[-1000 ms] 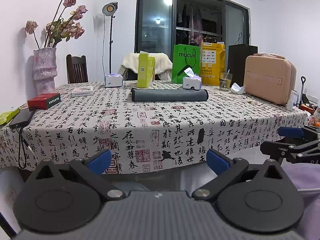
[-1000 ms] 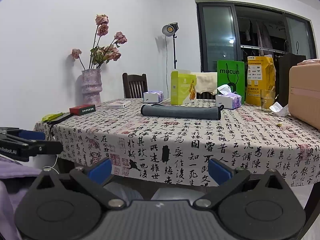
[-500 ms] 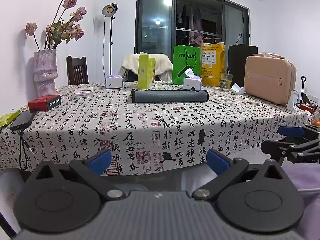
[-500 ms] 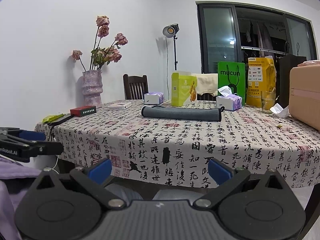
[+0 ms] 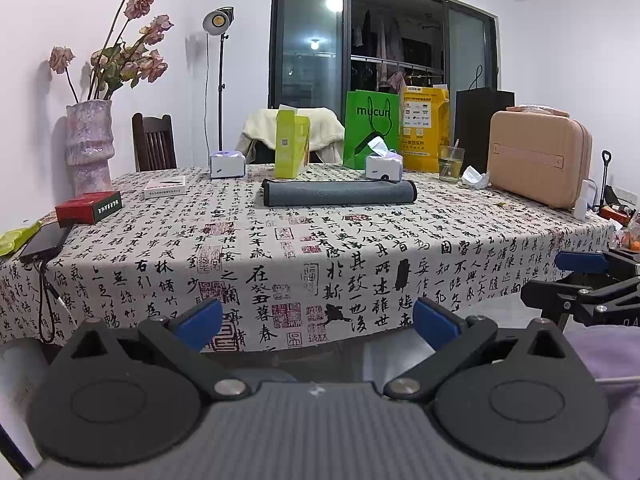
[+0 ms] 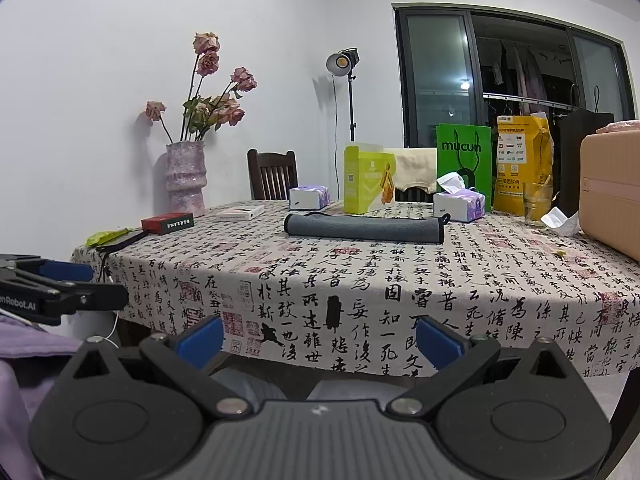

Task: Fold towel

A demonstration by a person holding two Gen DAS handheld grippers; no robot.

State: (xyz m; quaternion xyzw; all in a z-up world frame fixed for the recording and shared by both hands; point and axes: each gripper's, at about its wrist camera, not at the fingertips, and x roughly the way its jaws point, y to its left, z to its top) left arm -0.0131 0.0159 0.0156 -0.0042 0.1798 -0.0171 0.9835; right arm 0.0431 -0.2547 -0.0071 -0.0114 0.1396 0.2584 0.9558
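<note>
A dark grey towel [image 5: 338, 193] lies folded into a long strip near the far middle of the table; it also shows in the right wrist view [image 6: 364, 227]. My left gripper [image 5: 318, 322] is open and empty, held in front of and below the table's near edge. My right gripper [image 6: 318, 338] is open and empty too, also short of the near edge. Each gripper shows at the side of the other's view: the right one [image 5: 580, 280], the left one [image 6: 60, 284].
The table [image 5: 360, 264] has a calligraphy-print cloth. On it stand a vase of dried roses [image 5: 89, 146], a red box [image 5: 89, 207], a phone [image 5: 44, 240], tissue boxes [image 5: 383, 166], a green carton [image 5: 291, 146], a glass [image 5: 451, 164] and a tan case [image 5: 538, 164]. Chairs stand behind.
Both views have risen slightly, showing a little more of the tabletop. The towel has not moved and both grippers stay open.
</note>
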